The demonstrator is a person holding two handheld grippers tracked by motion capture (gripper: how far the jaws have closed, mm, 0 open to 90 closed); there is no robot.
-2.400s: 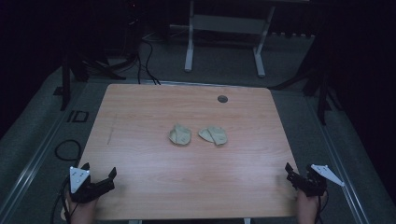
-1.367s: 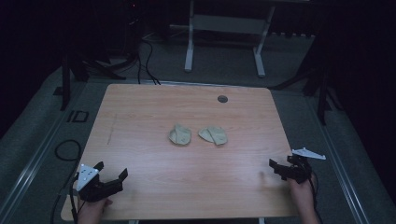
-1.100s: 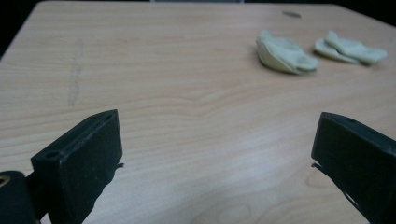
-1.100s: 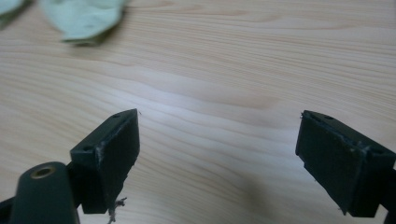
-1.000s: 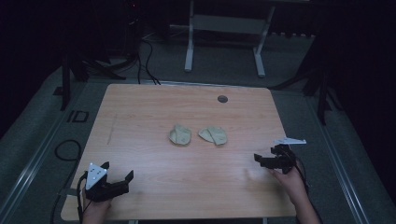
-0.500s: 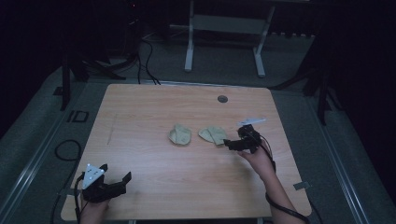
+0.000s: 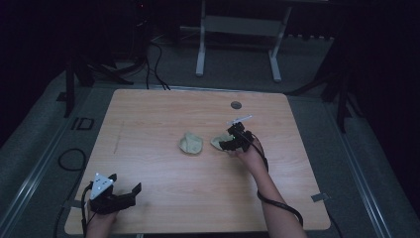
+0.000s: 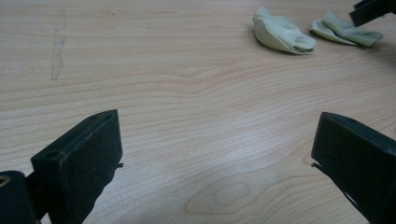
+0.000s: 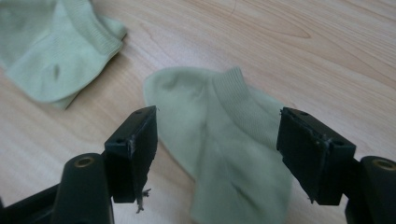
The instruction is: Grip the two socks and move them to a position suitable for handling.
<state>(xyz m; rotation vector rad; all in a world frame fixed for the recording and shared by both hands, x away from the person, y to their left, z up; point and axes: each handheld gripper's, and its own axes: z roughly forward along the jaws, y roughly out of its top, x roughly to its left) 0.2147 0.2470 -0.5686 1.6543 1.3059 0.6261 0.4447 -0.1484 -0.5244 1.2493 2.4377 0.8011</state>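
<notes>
Pale green cotton is what is being gone for: two small socks lie side by side on the wooden table (image 7: 148, 124), just right of centre in the high view, close together but apparently not touching. The right-hand sock (image 9: 229, 140) sits squarely in the middle of the right gripper view, spread flat with its ribbed cuff toward the top of the frame, and the right gripper (image 9: 217, 149) is set astride it, one black jaw at either side of the fabric. Those jaws have just been closing, yet a wide gap is kept and the pads are not pressed on the cloth; nothing is gripped so far. The straddling stance looks chosen so that a fold of sock can be pinched between the jaws. The other sock (image 9: 51, 56) is left alone at the upper left of that view. Down at the lower left of the high view, the left gripper (image 7: 121, 196) is parked near the table's edge, jaws spread wide and empty, and is presumably kept in reserve, both socks being seen at the upper right of its own view.
</notes>
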